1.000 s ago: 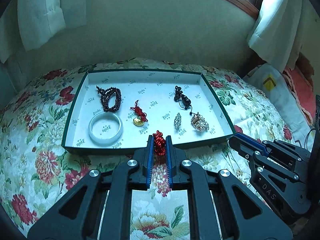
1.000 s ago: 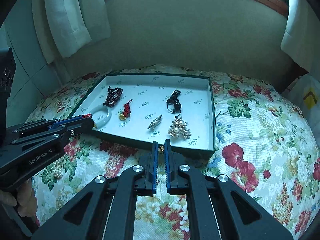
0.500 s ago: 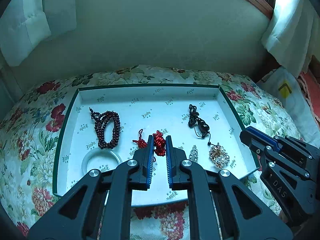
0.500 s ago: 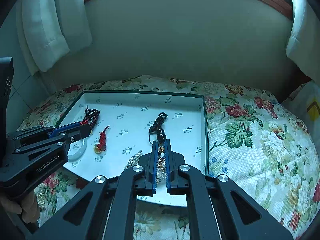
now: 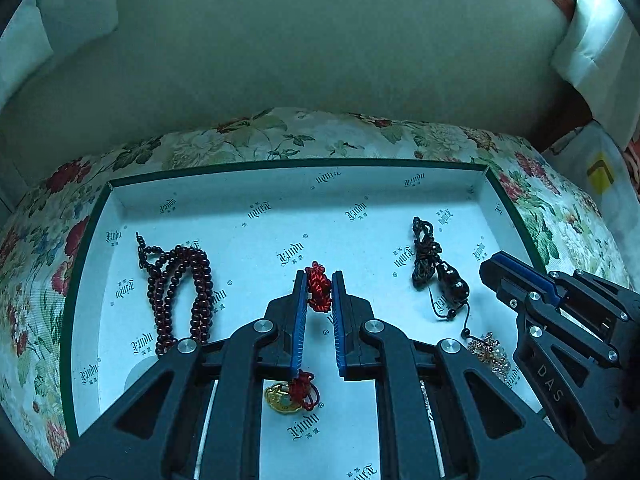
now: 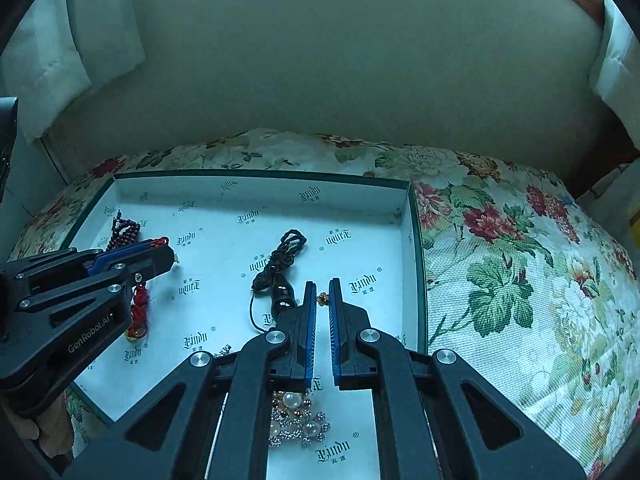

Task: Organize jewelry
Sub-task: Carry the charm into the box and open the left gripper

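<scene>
While a floral cloth (image 5: 280, 136) is spread beneath, a white-lined tray (image 5: 280, 200) is seen on it. Dark red beads (image 5: 180, 292) lie at its left, a black cord pendant (image 5: 436, 276) at its right. Over the tray's middle, a red knot (image 5: 318, 286) is clamped in the left gripper (image 5: 319, 292). At the right, a tiny gold piece (image 6: 322, 299) is pinched by the right gripper (image 6: 322, 300).

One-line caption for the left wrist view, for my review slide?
Left gripper carries a red knotted cord over the white tray, beside dark red beads and a black cord pendant.
</scene>
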